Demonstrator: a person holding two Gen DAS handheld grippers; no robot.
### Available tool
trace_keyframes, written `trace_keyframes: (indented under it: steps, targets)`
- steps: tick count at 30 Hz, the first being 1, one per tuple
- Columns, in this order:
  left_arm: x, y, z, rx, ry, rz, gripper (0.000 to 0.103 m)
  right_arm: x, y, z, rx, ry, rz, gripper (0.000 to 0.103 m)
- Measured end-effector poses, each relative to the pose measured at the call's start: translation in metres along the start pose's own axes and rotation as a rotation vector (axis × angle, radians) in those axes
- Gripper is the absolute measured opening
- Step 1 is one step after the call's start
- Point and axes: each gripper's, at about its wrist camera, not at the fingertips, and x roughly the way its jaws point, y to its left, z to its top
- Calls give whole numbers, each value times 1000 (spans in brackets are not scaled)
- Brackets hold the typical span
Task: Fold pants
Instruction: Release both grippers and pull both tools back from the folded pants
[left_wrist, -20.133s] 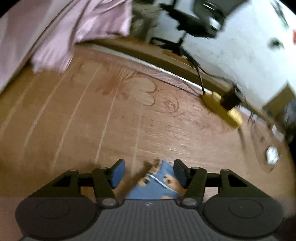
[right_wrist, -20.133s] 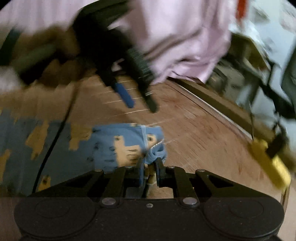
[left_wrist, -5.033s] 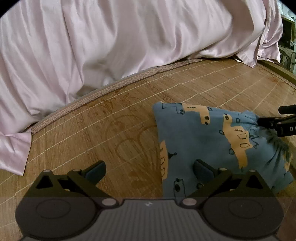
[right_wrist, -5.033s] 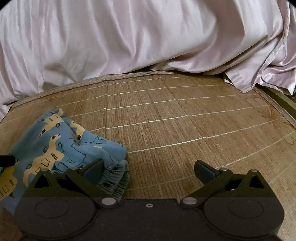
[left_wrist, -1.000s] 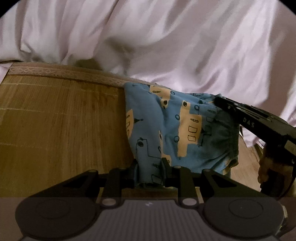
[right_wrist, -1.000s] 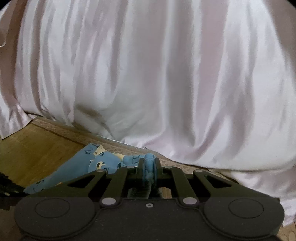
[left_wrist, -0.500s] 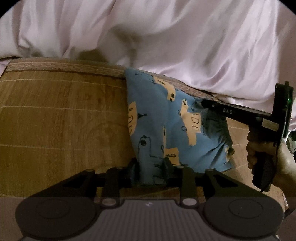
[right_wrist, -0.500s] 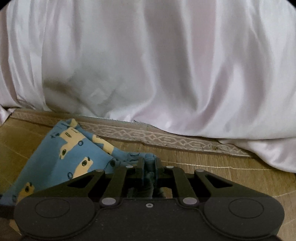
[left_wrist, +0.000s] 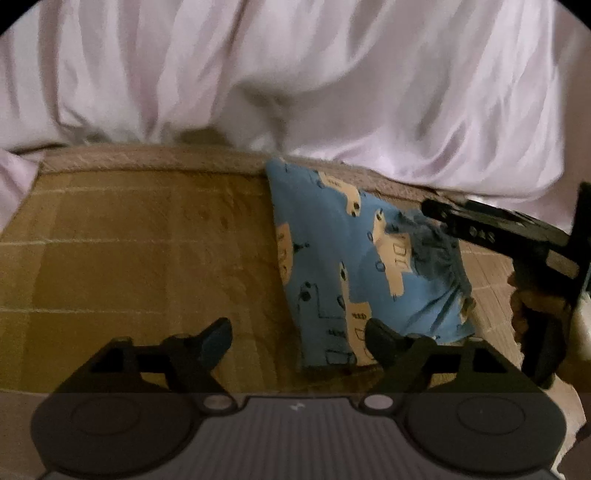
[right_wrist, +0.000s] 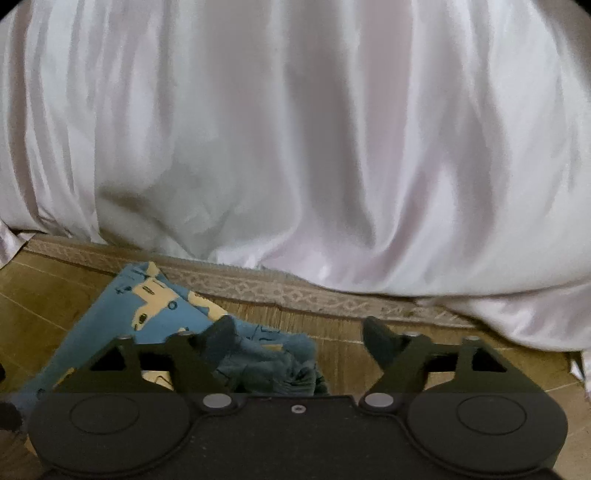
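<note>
1. On the woven mat (left_wrist: 140, 236), close against the draped sheet (left_wrist: 332, 81): pants (left_wrist: 354, 258), folded into a compact blue packet, far corner touching the mat's patterned border.
2. Left gripper (left_wrist: 299, 339): jaws spread, holding nothing, right finger just over the packet's near edge.
3. Right gripper (right_wrist: 299, 336): jaws likewise spread and empty, poised over the gathered waistband (right_wrist: 273, 365).
4. Judged step: release after placing. Best done by lifting straight up and back, clear of the cloth, so no fold snags or drags open.
5. Worth a light press on the puffed waistband end if the packet springs up.
6. Cloth: soft knit, blue with tan cartoon vehicles, elastic end ruched and thicker.
7. Mat: stiff, ribbed, golden with pale seams. Sheet: glossy, pale lilac, deeply creased.
</note>
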Motion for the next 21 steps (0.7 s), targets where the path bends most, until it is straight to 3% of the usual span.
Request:
trace_keyframes:
  steps: [4,8,21]
  targets:
    - [-17,-3,2,6,-23,36,93,-26,0,2,-6,-36,-14,91]
    - [-38,-7,0,0,-95,94,103,-61,-2,1,31,-92,-26,101]
    - [-86,-14,-13,22,-244,181,103,-160,11,-6,153,-209,-74,102]
